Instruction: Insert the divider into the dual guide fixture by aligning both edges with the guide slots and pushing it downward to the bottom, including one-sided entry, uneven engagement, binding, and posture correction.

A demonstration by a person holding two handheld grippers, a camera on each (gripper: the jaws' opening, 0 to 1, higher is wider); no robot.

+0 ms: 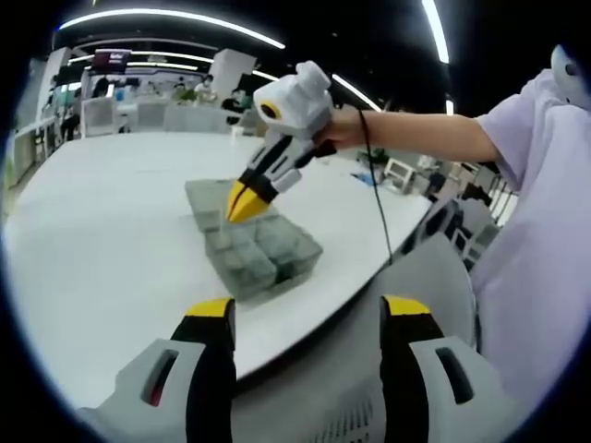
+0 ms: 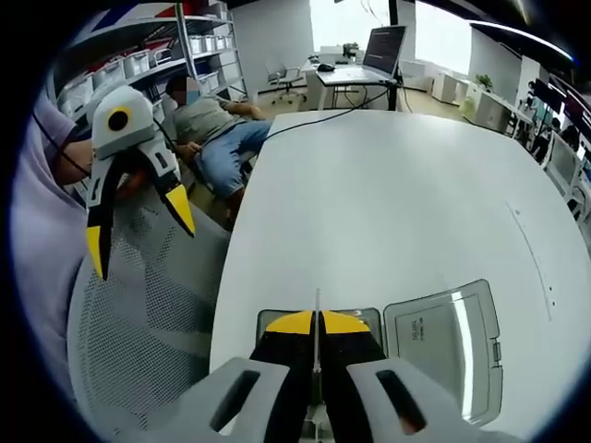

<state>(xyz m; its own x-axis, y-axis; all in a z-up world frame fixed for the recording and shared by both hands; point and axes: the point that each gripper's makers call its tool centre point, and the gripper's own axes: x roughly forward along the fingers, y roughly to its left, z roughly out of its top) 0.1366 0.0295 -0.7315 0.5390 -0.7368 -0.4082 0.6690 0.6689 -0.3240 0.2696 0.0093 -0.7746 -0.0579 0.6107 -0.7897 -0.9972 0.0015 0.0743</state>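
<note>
1. In the left gripper view we see our left gripper (image 1: 309, 318) with its two yellow-tipped fingers (image 1: 211, 314) spread wide apart, holding nothing and touching nothing. It hangs off the near edge of the white tabletop (image 1: 111, 240), above a grey mesh chair (image 1: 369, 369).

2. In the same view the right gripper (image 1: 247, 201) reaches down over the clear plastic box (image 1: 254, 245), its yellow tips pressed together just above the box's compartments.

3. In the right gripper view we see the right gripper's fingers (image 2: 291, 325) pinching a thin, pale divider (image 2: 317, 309), which stands edge-on between the two tips and sticks up a little past them. The divider is over the box, whose dark rim shows just behind the tips; we cannot tell whether its edges sit in the guide slots.

4. The box sits near the tabletop's curved near edge, close to the person. Its clear lid (image 2: 448, 346) lies open and flat on the tabletop just beside it.

5. The right gripper view also catches the left gripper (image 2: 138, 226) off the tabletop's edge over the mesh chair, fingers apart.

6. The tabletop is broad, white and rounded. A black cable (image 1: 374, 175) runs down from the hand holding the right gripper, and we see a pale lilac sleeve (image 1: 545, 138).

7. Around us is an open office: ceiling light strips, shelving with bins, a far desk carrying a laptop (image 2: 383, 46), and a seated person (image 2: 217, 129) in jeans past the tabletop's edge.
</note>
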